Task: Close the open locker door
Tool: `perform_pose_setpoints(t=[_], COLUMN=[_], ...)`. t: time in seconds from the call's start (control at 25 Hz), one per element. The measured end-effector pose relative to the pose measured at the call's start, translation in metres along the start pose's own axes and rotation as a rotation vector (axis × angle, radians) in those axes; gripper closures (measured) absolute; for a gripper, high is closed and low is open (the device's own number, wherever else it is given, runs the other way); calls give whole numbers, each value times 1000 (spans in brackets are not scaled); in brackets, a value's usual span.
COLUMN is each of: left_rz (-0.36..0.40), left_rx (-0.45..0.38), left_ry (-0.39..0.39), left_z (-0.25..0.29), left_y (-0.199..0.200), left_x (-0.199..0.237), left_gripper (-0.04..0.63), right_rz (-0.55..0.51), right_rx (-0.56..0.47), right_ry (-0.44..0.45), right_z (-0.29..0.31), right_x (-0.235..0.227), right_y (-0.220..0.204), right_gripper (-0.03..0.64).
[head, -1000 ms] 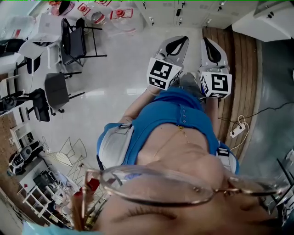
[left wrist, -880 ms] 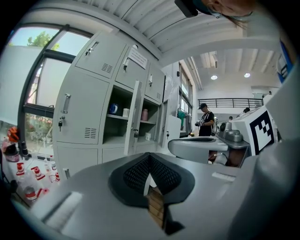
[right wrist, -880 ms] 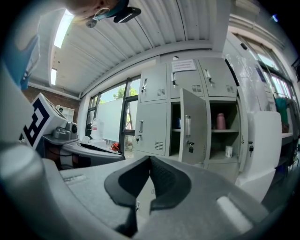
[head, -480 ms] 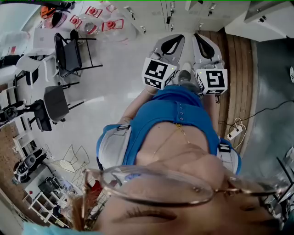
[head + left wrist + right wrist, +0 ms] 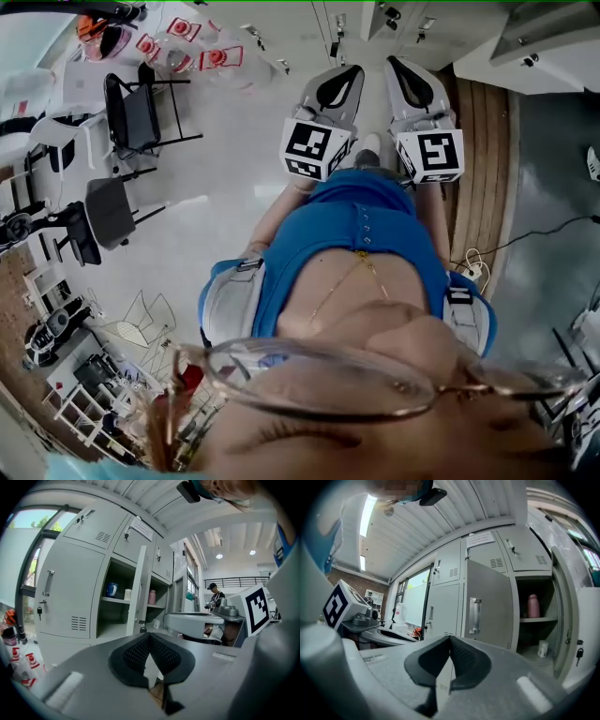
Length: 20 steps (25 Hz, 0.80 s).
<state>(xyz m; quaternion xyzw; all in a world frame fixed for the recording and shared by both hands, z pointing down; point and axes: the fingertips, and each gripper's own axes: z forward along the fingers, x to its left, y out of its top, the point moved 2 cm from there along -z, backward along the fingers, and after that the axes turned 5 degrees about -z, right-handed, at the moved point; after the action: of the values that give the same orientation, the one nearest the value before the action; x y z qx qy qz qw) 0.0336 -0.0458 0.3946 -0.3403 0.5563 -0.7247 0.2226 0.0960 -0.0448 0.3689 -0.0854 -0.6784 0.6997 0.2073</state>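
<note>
L hand: left tongs (image 5: 353,71) held out ahead of my chest, aimed about level at the lockers (image 5: 361,17); marker cube (image 5: 314,148) sits on top.
R hand: right tongs (image 5: 394,64) just beside the left pair, parallel, same aim; its own cube (image 5: 429,154) faces up.
L tongs state: pads pressed together at the tip, nothing pinched.
R tongs state: pressed together too, nothing between.
Locker door (image 5: 487,606): open, swung out toward me, ahead of both tongs and apart from them. Handle (image 5: 474,616) shows on its face in right gripper view; left gripper view sees it edge-on.
Bays: blue mug (image 5: 111,589) on a shelf left of the door edge. Pink bottle (image 5: 533,605) on a shelf right of the door, white cup (image 5: 542,648) on the level below.
Key (image 5: 580,652): hangs at far right.
Around: black chairs (image 5: 141,94) well off to my left. Wood-slat strip (image 5: 478,141) on the floor to my right, power strip (image 5: 472,269) w/ cable near it. Another person (image 5: 215,595) stands far back.
Writing: paper label (image 5: 141,528) on an upper locker, print too small to read. Cubes carry b/w square markers, no words.
</note>
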Motion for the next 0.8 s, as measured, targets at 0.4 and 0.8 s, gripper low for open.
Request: perform_pose_setpoints(t=[0.4, 0.8], left_rz=[-8, -43], left_rx=[-49, -62], left_ry=[98, 198], left_z=[37, 42], left_y=[11, 7], left_x=[6, 25], left_gripper=[597, 597], right_rz=[-23, -44], right_rx=[-37, -75], right_ry=[98, 195], right_z=[27, 56], right_x=[-41, -59], right_y=[3, 17], right_gripper=[615, 614])
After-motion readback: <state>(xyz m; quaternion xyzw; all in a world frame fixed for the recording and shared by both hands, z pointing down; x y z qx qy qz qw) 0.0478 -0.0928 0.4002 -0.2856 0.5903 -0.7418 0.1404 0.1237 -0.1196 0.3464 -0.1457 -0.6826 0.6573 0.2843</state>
